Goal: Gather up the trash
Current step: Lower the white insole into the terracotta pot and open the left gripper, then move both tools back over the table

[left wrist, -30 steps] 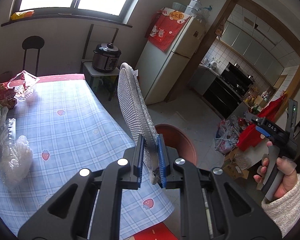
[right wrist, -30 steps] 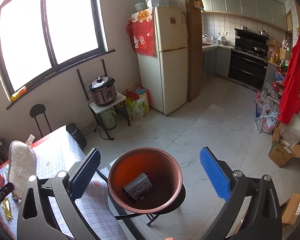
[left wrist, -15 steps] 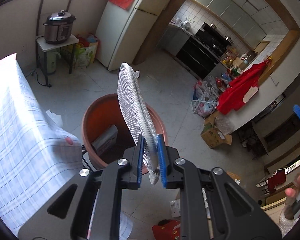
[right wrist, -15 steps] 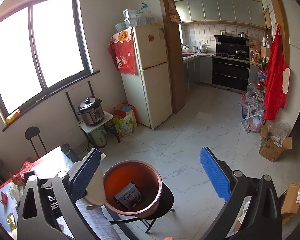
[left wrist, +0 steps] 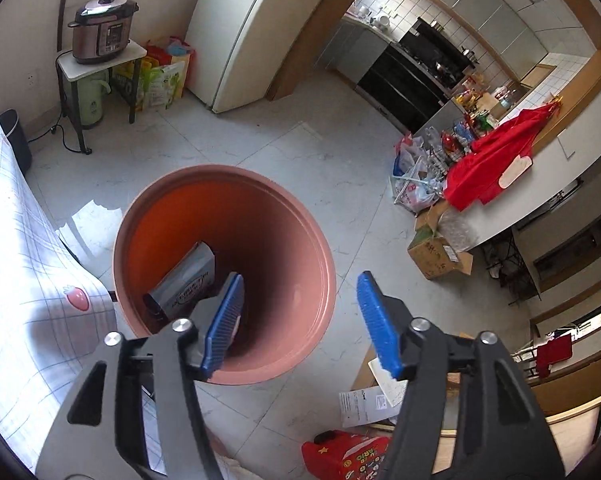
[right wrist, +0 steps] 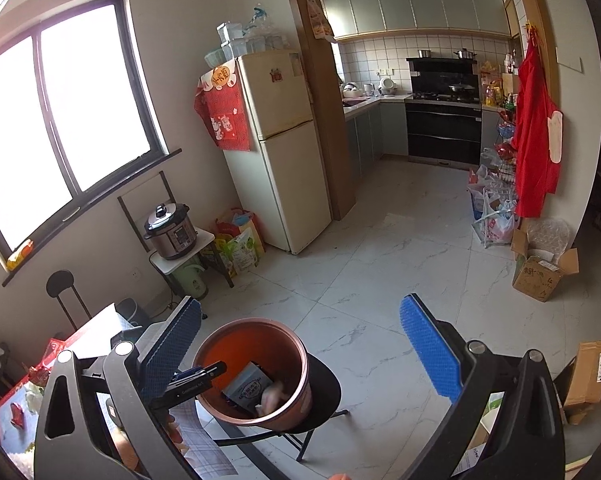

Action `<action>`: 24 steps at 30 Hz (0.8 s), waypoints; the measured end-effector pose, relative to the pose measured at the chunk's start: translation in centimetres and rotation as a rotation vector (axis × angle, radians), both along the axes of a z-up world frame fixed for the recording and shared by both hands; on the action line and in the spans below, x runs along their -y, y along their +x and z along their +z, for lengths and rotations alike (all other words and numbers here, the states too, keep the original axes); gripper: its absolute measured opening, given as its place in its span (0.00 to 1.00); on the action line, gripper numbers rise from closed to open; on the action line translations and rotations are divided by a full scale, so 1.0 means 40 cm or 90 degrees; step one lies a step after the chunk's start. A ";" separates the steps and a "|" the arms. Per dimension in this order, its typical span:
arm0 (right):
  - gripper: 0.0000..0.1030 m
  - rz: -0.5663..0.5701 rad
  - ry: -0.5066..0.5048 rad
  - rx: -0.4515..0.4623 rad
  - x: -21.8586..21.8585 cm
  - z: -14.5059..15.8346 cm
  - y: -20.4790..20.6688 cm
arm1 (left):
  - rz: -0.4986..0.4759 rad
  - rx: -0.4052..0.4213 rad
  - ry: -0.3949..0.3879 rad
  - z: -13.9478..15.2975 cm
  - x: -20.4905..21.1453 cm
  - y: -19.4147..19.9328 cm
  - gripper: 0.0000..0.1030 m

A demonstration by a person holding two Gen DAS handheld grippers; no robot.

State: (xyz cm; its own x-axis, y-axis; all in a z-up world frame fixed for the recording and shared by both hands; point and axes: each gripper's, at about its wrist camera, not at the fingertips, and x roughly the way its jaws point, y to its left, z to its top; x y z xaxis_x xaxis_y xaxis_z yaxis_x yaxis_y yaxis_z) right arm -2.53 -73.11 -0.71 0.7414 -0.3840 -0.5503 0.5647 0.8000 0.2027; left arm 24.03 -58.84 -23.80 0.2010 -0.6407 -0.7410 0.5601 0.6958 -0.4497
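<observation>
So the mesh-wrapped pad (right wrist: 271, 394) is now seen lying inside the terracotta bin (left wrist: 292, 240), released as the left gripper (left wrist: 300, 320) jaws were just being opened above it. Right gripper (right wrist: 300, 344) jaws are held wide, empty. One piece done.

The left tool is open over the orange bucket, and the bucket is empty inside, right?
Not quite. The left tool is open over the orange bucket, but the bucket isn't empty: the left wrist view shows a grey box lying inside.
</observation>
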 end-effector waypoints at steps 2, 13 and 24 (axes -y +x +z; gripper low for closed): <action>0.95 0.008 -0.005 0.002 -0.009 0.009 0.006 | 0.012 0.034 -0.007 0.041 -0.030 -0.005 0.88; 0.95 0.154 0.025 0.027 -0.131 0.027 0.133 | 0.187 0.199 -0.039 0.309 -0.414 -0.081 0.95; 0.95 0.353 0.070 0.034 -0.442 0.031 0.335 | 0.458 0.289 -0.017 0.415 -0.981 -0.326 0.95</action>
